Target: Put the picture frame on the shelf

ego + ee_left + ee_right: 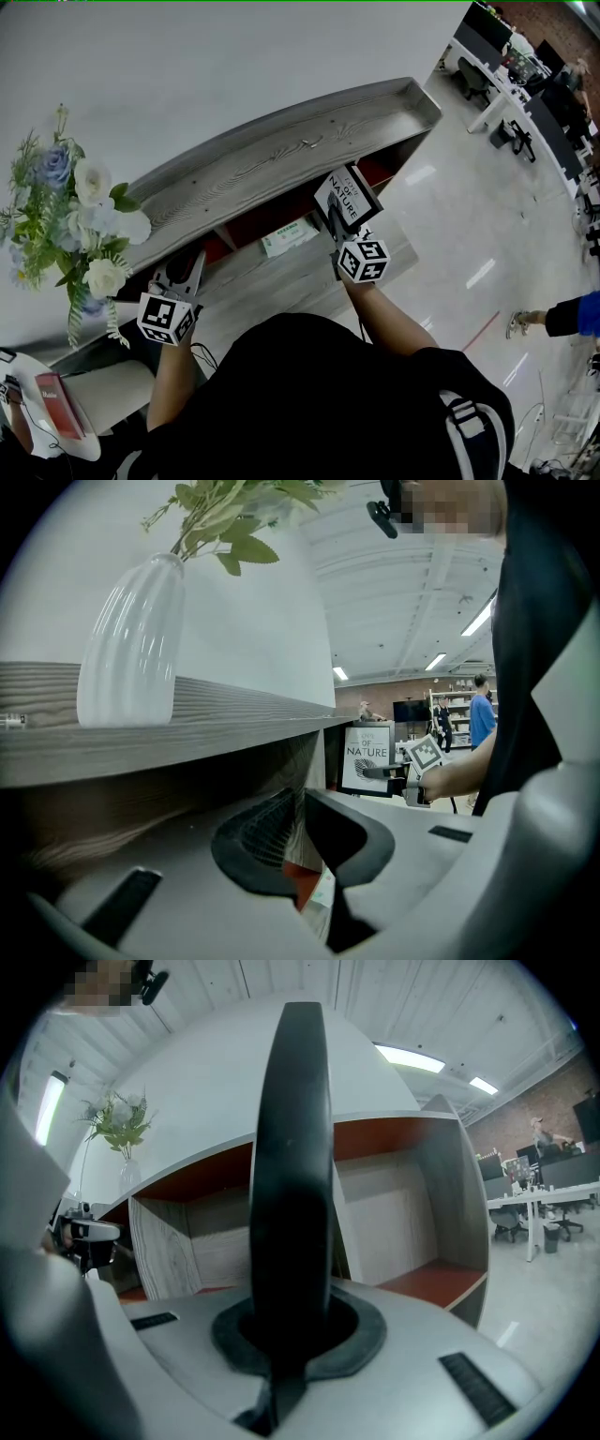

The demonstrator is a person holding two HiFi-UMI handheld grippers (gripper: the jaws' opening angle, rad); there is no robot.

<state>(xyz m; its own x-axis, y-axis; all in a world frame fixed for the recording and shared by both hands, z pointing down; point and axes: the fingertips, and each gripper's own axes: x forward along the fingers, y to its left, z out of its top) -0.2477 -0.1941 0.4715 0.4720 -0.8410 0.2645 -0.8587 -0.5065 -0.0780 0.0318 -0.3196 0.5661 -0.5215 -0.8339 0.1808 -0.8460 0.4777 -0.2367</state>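
The black picture frame (pixel 347 200), printed "OF NATURE", is held tilted just in front of the grey wooden shelf unit (pixel 281 159), near its right compartments. My right gripper (pixel 336 217) is shut on its lower edge. In the right gripper view the frame (pixel 295 1166) shows edge-on as a dark bar between the fingers, with the red-floored compartments (pixel 431 1283) behind it. My left gripper (pixel 183 272) hovers at the shelf's left front. It is open by a narrow gap (pixel 300 803) with nothing in it. In the left gripper view the frame (pixel 367 758) stands off to the right.
A white vase (pixel 131 649) of flowers (pixel 75 216) stands on the shelf top at the left end. A white-and-green item (pixel 291 236) lies in a middle compartment. A round white table with a red book (pixel 58 403) is at lower left. Desks (pixel 525 84) and a person's foot (pixel 525 322) are at right.
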